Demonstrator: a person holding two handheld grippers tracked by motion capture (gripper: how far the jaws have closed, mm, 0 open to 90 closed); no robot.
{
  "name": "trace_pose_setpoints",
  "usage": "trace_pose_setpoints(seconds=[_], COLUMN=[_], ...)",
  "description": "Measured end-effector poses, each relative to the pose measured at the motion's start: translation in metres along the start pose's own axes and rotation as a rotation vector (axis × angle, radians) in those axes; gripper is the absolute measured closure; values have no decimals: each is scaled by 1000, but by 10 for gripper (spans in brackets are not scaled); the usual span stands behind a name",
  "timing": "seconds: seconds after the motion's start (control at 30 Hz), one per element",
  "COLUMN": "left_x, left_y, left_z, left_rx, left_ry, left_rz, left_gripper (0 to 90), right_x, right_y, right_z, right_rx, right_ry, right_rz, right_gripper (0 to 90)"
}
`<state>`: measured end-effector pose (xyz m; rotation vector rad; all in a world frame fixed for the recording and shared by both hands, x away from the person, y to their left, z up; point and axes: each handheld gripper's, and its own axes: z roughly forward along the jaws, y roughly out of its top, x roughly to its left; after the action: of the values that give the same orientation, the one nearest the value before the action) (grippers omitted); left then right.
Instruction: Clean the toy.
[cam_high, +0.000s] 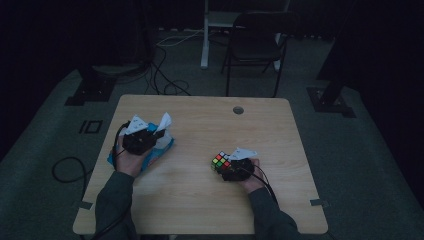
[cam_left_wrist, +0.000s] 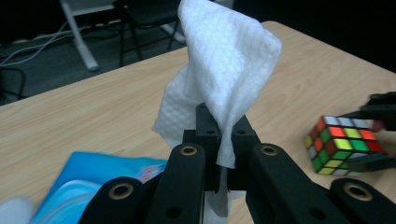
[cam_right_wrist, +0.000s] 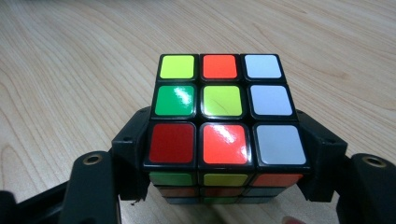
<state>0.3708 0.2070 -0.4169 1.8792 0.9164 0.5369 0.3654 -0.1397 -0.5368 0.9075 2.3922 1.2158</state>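
Observation:
My left gripper (cam_high: 155, 132) (cam_left_wrist: 223, 136) is shut on a white wipe (cam_high: 164, 121) (cam_left_wrist: 224, 60), which stands up from between the jaws. It hovers over a blue wipe pack (cam_high: 159, 152) (cam_left_wrist: 88, 184) lying at the table's left side. A scrambled colour cube (cam_high: 220, 160) (cam_right_wrist: 223, 107) (cam_left_wrist: 343, 142) rests on the wooden table (cam_high: 200, 200) right of centre. My right gripper (cam_high: 223, 163) (cam_right_wrist: 224, 161) is shut on the cube, one jaw pressed to each side face. The cube's top face shows yellow, orange, white, green and red stickers.
A round cable hole (cam_high: 238, 110) sits near the table's far edge. Beyond the table stand a black chair (cam_high: 255, 45) and a white post (cam_high: 205, 35), with cables (cam_high: 165, 75) on the floor. The room is dark.

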Motion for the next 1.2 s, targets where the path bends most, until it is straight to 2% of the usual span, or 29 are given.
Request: trace_pose_setpoints(seconds=[0.3,0.4,0.73,0.83,0.9,1.2], left_x=[-31,-42,-61,-65,-71,-84], left_y=[5,7,11,10,8,2], left_z=[25,34,53,56,64,85], left_rx=[15,20,39,44,56,79], left_ry=[-109,-146,-206,-218,-238,-278], left_rz=[41,54,85,85,89,84], left_gripper=[880,880,879,879,879,878], right_x=[-1,0,3,5,7,12], right_y=[-3,-3,0,2,3,9], right_z=[1,1,-2,-3,-4,-7], right_rx=[8,7,-12,-17,-21,-41], right_ry=[5,3,-12,-13,-13,-4], right_rz=[7,-10,-22,-34,-41,-63], right_gripper=[330,336,340,340,340,340])
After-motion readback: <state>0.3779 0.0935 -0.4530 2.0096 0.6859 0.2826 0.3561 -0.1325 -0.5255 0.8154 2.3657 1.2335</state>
